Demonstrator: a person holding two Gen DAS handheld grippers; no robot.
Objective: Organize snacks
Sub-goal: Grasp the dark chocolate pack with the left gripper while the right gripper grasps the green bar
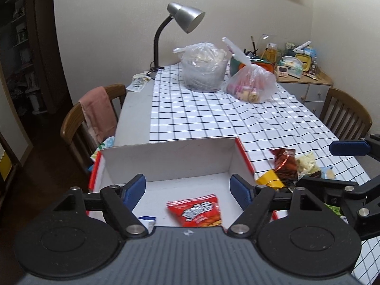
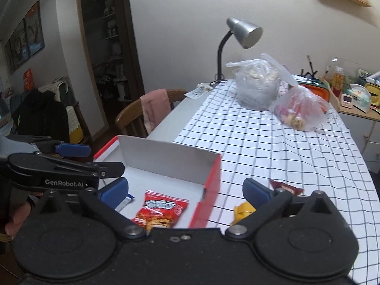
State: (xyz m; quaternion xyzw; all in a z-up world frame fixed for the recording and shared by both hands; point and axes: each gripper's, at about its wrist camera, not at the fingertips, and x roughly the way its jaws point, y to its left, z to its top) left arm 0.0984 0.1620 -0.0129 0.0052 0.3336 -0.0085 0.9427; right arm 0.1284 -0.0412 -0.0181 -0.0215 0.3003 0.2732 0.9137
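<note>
Both tools empty. My left gripper [image 1: 188, 191] hung over the box [image 1: 166, 159] with its jaws spread wide, nothing between them. My right gripper [image 2: 185, 191] was likewise released, jaws apart, straddling the box's red side wall, one pad over the box floor and the other over the cloth.

Inside the box: one red snack packet [image 1: 197, 210] lying flat on the white floor, near the front. Large white characters on it, which I could not make out for certain. A second small wrapper, white with blue trim [image 2: 125, 201], lay just beside it toward the left wall.

Judged step: partway through loading. One or two items in, the rest out.

Loose snacks remaining, on the checked tablecloth [image 1: 201, 118] just right of the box: a yellow wrapper [image 1: 270, 179], a dark brown packet [image 1: 285, 163], a pale crinkled packet [image 1: 307, 162]. They lay bunched together, touching. Print on these too small to read.

Next move, as I reckoned it: right tool goes to the pile, closes on one wrapper only, the yellow being nearest, and lifts it over the red wall. Crinkly film, likely to slip.

Readable: "GenRobot.AI" on the side of the left tool, seen from the right camera.

Farther off: two clear plastic bags [image 1: 251, 85] of food, a grey desk lamp [image 1: 185, 19], wooden chairs [image 1: 95, 118].
</note>
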